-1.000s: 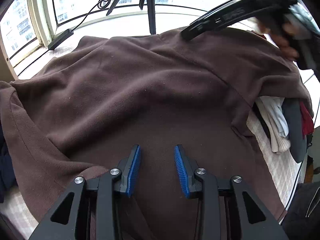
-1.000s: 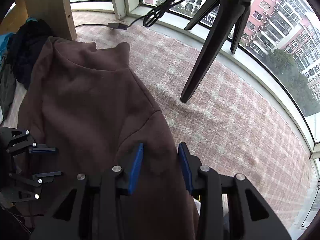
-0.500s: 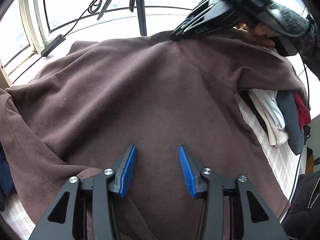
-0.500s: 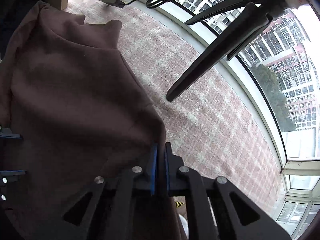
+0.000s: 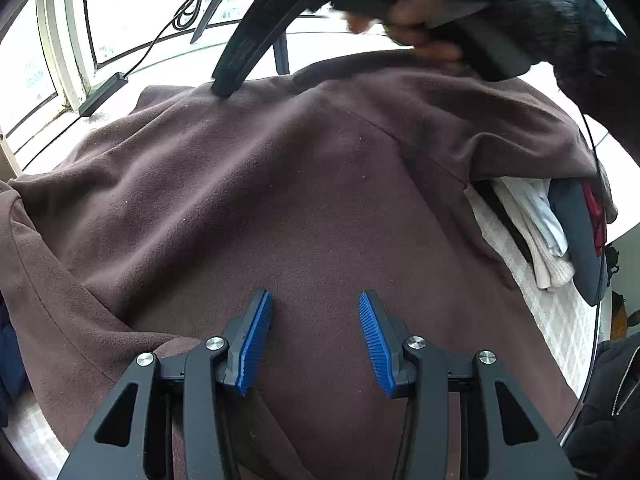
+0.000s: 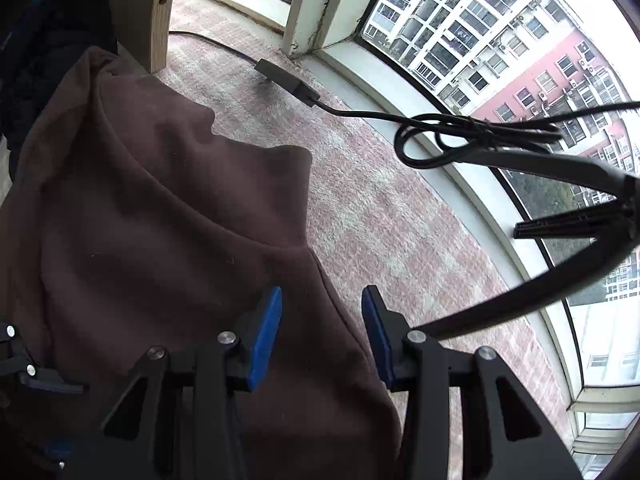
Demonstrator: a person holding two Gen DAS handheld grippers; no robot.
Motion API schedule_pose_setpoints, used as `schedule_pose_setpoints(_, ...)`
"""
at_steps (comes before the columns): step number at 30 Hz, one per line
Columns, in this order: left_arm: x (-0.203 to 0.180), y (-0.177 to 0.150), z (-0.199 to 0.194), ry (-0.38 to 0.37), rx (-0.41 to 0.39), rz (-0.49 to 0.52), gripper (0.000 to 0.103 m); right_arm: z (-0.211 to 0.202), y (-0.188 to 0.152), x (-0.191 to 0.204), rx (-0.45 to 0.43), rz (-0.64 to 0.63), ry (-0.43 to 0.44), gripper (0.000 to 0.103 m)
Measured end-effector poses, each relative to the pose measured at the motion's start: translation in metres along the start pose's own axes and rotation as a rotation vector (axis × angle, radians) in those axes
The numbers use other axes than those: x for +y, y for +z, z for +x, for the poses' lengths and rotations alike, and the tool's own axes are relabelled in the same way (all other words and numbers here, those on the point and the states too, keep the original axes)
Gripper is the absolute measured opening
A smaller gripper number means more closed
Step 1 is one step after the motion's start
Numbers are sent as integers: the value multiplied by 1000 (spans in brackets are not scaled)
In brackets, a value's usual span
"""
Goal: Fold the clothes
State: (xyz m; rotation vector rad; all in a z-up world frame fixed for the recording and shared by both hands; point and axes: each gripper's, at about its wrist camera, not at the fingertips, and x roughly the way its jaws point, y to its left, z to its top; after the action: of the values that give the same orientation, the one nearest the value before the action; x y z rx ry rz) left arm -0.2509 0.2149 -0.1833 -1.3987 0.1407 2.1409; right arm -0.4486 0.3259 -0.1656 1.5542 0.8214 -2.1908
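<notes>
1. The left tool [image 5: 316, 336] hangs with its blue-padded fingers spread above the middle of the large brown fleece garment [image 5: 280, 200]; nothing sits between them, and its jaws have just been opening.
2. The garment lies spread over the pale checked pad [image 6: 380, 208] by the window. One sleeve end reaches toward the pad's far edge, and the right side drapes over a small pile of white, grey and red clothes [image 5: 560, 232].
3. The right tool [image 6: 322, 332] stands spread over the garment's outer hem, brown cloth between its pads but not pinched. Its jaws have just been opening.
4. Handling, as I judge it: the fleece is soft, thick and limp, light enough for either tool, not slippery against ribbed pads and not fragile. It will sag and bunch rather than hold a crease.
5. Best holds look like the seams and hems, where doubled cloth gives the pads something firm: the shoulder seam [image 5: 420, 152] or the side hem [image 6: 340, 292].
</notes>
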Motion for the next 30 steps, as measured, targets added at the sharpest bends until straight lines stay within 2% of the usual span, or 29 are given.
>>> schedule_pose_setpoints(4,-3,-3,-1,-2,-5,14,46,13,5,-6,2,14,71,41)
schedule_pose_setpoints(5,-3,-4,-1,-2,-6,17,46,13,5,-8,-3,18,94,36)
schedule_pose_setpoints(6,-4,-4,-1,-2,-6,18,47,14,4,-10,-8,23,117,23)
schedule_pose_setpoints(7,-4,-5,-1,-4,-7,19,49,11,3,-10,-10,22,137,4)
schedule_pose_setpoints(10,-7,-7,-2,-6,-11,22,52,-1,3,-7,-94,-23,12,4)
schedule_pose_setpoints(13,-11,-9,-1,2,-10,37,54,4,4,-8,-42,-24,-38,4)
schedule_pose_setpoints(14,-12,-9,-1,6,-9,38,54,5,4,-7,-2,-21,-38,6)
schedule_pose_setpoints(16,-12,-9,-1,4,-1,32,54,-13,0,-4,2,-23,-16,11)
schedule_pose_setpoints(18,-12,-9,-1,3,12,21,53,-51,-11,-4,-41,-23,-5,16)
schedule_pose_setpoints(19,-12,-8,-2,6,20,14,52,-76,-21,-6,-71,-13,2,23)
schedule_pose_setpoints(20,-13,-8,-3,12,25,12,52,-100,-36,-8,-99,7,5,33)
schedule_pose_setpoints(22,-19,-8,-10,29,26,20,51,-153,-68,-22,-155,82,16,44)
schedule_pose_setpoints(24,-30,-8,-23,44,12,38,52,-202,-115,-47,-195,195,16,45)
schedule_pose_setpoints(28,-55,-3,-43,72,-10,73,52,-266,-254,-94,-203,506,-65,45)
schedule_pose_setpoints(30,-69,7,-48,93,-15,99,52,-288,-344,-108,-193,695,-110,45)
